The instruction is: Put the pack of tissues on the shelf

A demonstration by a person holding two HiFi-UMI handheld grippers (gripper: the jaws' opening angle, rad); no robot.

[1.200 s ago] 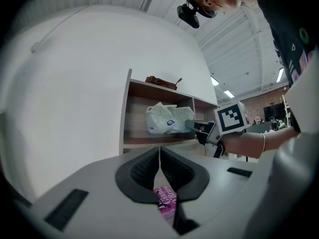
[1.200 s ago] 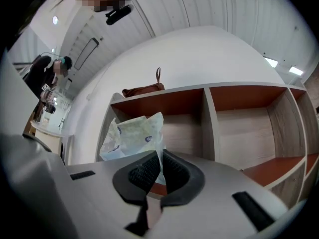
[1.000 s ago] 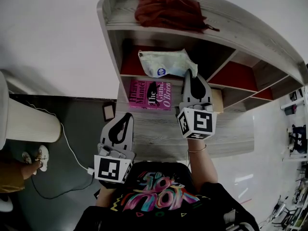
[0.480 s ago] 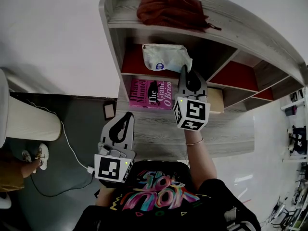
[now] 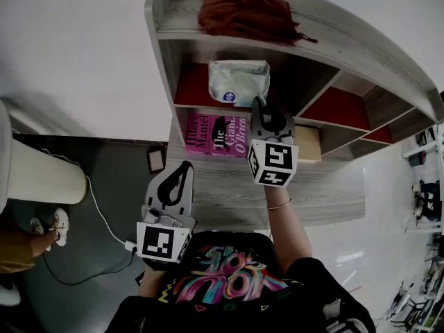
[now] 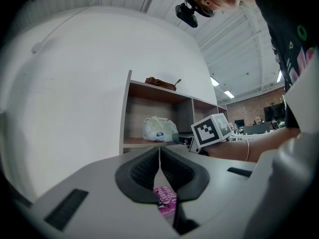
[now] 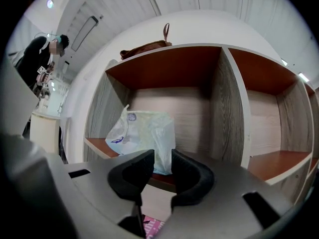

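Shelf (image 7: 227, 103), tissue pack (image 7: 142, 133) edge between just-opened jaws of right gripper (image 7: 163, 159)

We saw the pale, crinkled plastic pack of tissues (image 5: 238, 82) resting on the reddish board in the left compartment of the grey wood-grain shelf (image 5: 162, 54), near the front edge.

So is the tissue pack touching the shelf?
Touching. The left gripper view shows the tissue pack sitting with its bottom on the shelf board, with no gap underneath.
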